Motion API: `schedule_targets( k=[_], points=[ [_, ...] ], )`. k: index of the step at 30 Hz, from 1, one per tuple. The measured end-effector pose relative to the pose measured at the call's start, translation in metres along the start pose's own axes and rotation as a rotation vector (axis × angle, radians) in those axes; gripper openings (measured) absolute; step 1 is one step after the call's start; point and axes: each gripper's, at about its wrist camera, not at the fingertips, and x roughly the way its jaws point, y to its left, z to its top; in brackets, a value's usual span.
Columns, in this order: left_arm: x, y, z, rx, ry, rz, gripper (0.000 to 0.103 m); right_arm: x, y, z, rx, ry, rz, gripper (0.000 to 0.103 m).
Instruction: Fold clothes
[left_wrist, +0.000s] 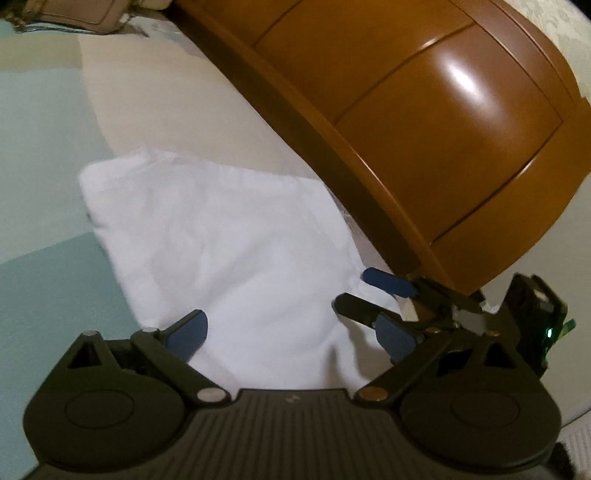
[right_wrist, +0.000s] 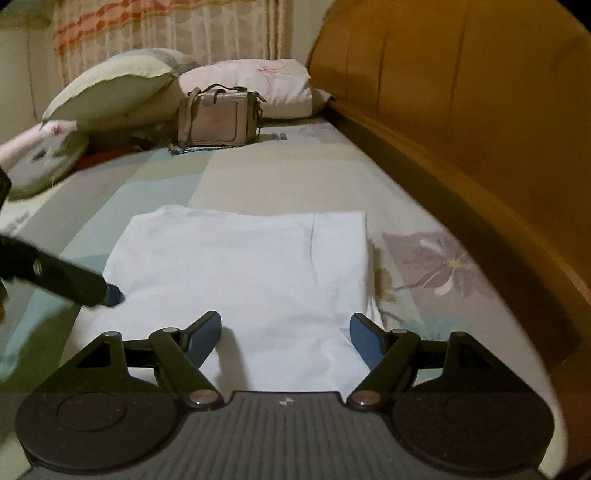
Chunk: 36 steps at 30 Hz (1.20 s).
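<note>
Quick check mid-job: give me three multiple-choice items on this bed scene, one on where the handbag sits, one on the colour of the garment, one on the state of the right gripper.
1. Where is the handbag?
A. On the white garment
B. Beyond the garment, by the pillows
C. On the floor

2. What colour is the garment?
A. White
B. Red
C. Black

3. How is the right gripper?
A. Shut on the garment
B. Shut on the handbag
C. Open, with the garment below it

Answers:
1. B: the bag stands on the bed in front of the pillows, apart from the garment.
2. A: the folded cloth is plain white.
3. C: the blue pads stand wide apart and pinch no cloth.
</note>
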Motion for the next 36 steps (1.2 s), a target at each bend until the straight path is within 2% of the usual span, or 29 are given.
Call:
schedule_targets(
  k=[2, 5, 8, 10, 14, 16, 18, 20, 23, 25, 27, 31, 33, 36],
  points=[
    [-0.017, -0.003, 0.000, 0.025, -0.029, -0.007, 0.097, -0.007, 0.003, 0.006, -0.015, -0.030, 0.024, 0.081],
    [-0.027, -0.008, 0.005, 0.056, -0.042, 0.034, 0.097, 0.007, 0.003, 0.019, 0.001, -0.034, 0.048, 0.081],
    [-0.040, -0.011, -0.001, 0.096, -0.031, 0.089, 0.097, 0.044, -0.005, 0.023, 0.017, 0.033, -0.006, 0.082],
    [-0.044, -0.015, -0.008, 0.148, -0.007, 0.166, 0.097, 0.060, -0.014, 0.020, 0.048, 0.045, -0.009, 0.093],
    [-0.064, -0.028, -0.031, 0.342, 0.001, 0.327, 0.098, 0.057, -0.006, 0.030, 0.016, 0.088, -0.025, 0.091],
    [-0.074, -0.036, -0.045, 0.436, -0.005, 0.394, 0.098, 0.038, -0.003, 0.034, 0.032, 0.073, -0.024, 0.091],
    [-0.084, -0.042, -0.060, 0.497, -0.014, 0.433, 0.099, 0.020, 0.001, 0.028, 0.055, 0.045, 0.013, 0.092],
    [-0.088, -0.045, -0.074, 0.530, -0.009, 0.447, 0.099, 0.007, 0.006, 0.017, 0.066, 0.030, 0.049, 0.093],
    [-0.092, -0.048, -0.095, 0.553, 0.013, 0.472, 0.099, 0.018, 0.017, -0.007, 0.011, 0.098, -0.014, 0.095],
    [-0.097, -0.051, -0.108, 0.563, 0.018, 0.502, 0.099, 0.015, 0.023, -0.012, 0.003, 0.091, -0.035, 0.096],
    [-0.104, -0.055, -0.120, 0.579, 0.006, 0.513, 0.099, 0.008, 0.030, -0.006, 0.014, 0.096, -0.050, 0.096],
    [-0.116, -0.059, -0.133, 0.598, -0.029, 0.527, 0.099, 0.004, 0.052, 0.004, 0.008, 0.048, 0.006, 0.098],
    [-0.120, -0.061, -0.137, 0.597, -0.044, 0.539, 0.099, 0.020, 0.065, -0.005, -0.031, 0.104, -0.017, 0.100],
    [-0.127, -0.063, -0.142, 0.594, -0.066, 0.554, 0.099, 0.022, 0.076, -0.010, -0.066, 0.104, -0.066, 0.103]
  ],
)
